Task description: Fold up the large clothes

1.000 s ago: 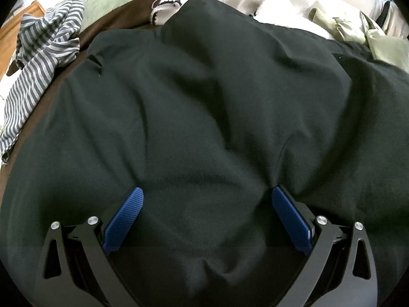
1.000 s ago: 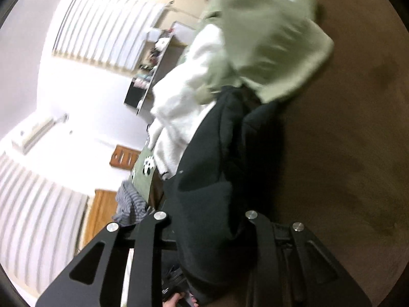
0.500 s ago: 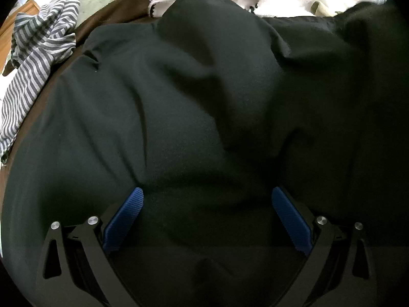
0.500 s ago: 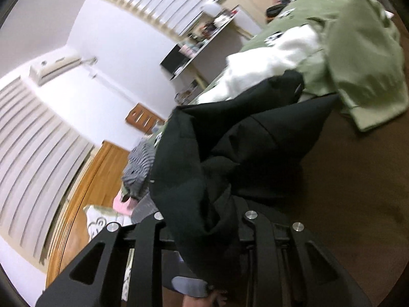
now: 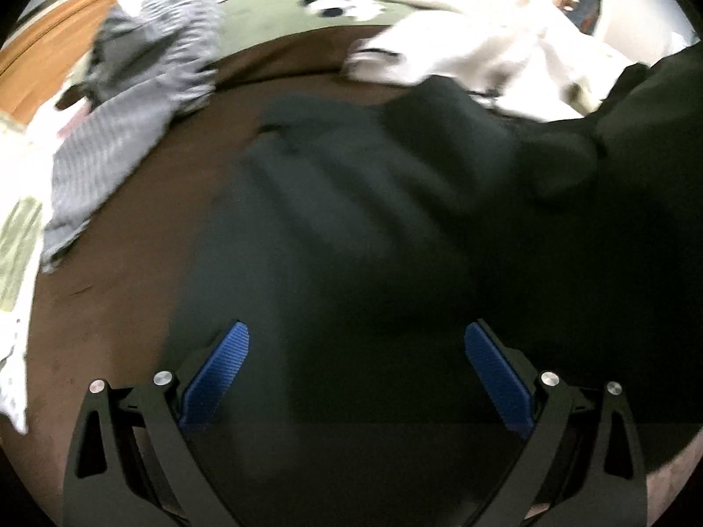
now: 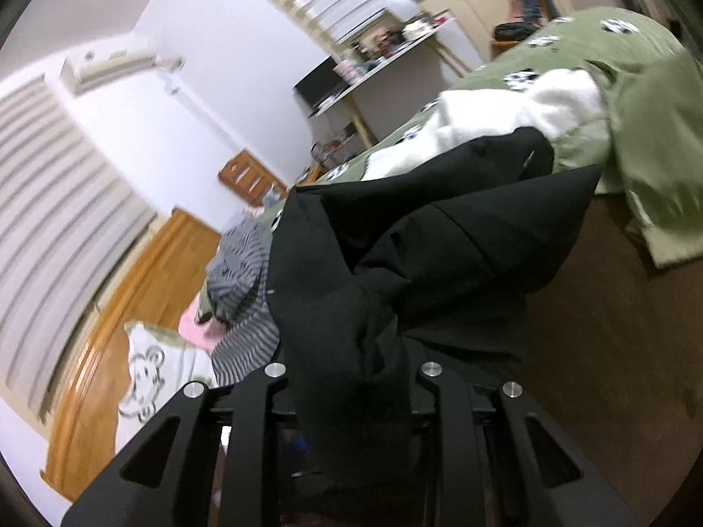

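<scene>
Around us a striped garment (image 5: 132, 123), white fleece (image 5: 461, 52) and a green cover (image 6: 637, 101) crowd the brown bed (image 5: 132, 298). Our left gripper (image 5: 356, 366) hangs with jaws wide over the black garment (image 5: 373, 219), gripping nothing. Our right gripper (image 6: 351, 399) pinches its bunched edge, lifted.

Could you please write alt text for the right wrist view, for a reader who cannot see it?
The right gripper is shut on a bunched black garment lifted above a brown bed cover. Behind lie a striped garment and green bedding.
</scene>
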{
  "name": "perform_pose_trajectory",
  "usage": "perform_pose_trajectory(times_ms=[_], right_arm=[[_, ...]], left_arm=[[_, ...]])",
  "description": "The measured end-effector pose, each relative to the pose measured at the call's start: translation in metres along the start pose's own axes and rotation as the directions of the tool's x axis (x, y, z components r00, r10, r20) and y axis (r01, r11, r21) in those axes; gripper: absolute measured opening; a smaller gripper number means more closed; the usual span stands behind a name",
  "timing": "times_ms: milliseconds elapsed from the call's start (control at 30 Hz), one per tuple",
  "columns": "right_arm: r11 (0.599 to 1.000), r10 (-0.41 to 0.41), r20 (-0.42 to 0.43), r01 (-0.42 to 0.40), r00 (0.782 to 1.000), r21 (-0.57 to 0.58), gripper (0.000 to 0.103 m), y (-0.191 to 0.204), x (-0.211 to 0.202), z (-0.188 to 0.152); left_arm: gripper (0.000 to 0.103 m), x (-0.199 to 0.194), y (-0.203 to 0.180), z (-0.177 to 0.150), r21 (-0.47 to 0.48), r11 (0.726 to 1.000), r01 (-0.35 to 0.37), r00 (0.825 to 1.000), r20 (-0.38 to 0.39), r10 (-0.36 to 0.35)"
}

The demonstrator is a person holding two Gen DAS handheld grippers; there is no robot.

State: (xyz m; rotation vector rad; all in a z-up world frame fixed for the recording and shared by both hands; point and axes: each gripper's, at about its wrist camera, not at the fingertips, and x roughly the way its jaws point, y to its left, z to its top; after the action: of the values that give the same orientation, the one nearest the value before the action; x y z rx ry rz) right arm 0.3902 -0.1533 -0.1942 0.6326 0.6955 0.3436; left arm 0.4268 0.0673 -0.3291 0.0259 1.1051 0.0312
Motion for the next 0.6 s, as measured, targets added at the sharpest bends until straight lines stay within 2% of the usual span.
perform_pose_trajectory(times_ms=[100,167,300,333,467,600], right_arm=[[0.996,-0.004,-0.059,-0.002,0.998,-0.093,0.025,0.029,0.027,-0.001],[0.989,0.002,-0.098,-0.017,0.995,-0.145,0.025,0.046,0.043,-0.007],[0.974,0.013,-0.163,-0.049,0.987,-0.221,0.026,0.077,0.067,-0.025],[0.962,-0.006,-0.192,-0.047,0.981,-0.27,0.026,0.091,0.081,-0.037],[0.952,0.001,-0.267,-0.083,0.964,-0.294,0.026,0.106,0.107,-0.061],[0.936,-0.036,-0.37,-0.098,0.928,-0.337,0.025,0.112,0.14,-0.092]], left_arm=[[0.097,-0.004,0.033,-0.014,-0.022,0.999,-0.046,0.999,-0.011,0.046],[0.097,0.004,0.051,-0.022,-0.02,0.997,-0.075,0.996,-0.046,0.074],[0.097,0.018,0.073,-0.041,-0.073,0.996,-0.05,0.995,-0.092,0.043],[0.097,0.019,0.076,-0.044,-0.097,0.995,-0.038,0.995,-0.094,0.029],[0.097,0.008,0.081,-0.05,-0.116,0.992,-0.049,0.997,-0.059,0.042],[0.097,-0.016,0.097,-0.057,-0.14,0.989,-0.056,0.998,-0.029,0.052]])
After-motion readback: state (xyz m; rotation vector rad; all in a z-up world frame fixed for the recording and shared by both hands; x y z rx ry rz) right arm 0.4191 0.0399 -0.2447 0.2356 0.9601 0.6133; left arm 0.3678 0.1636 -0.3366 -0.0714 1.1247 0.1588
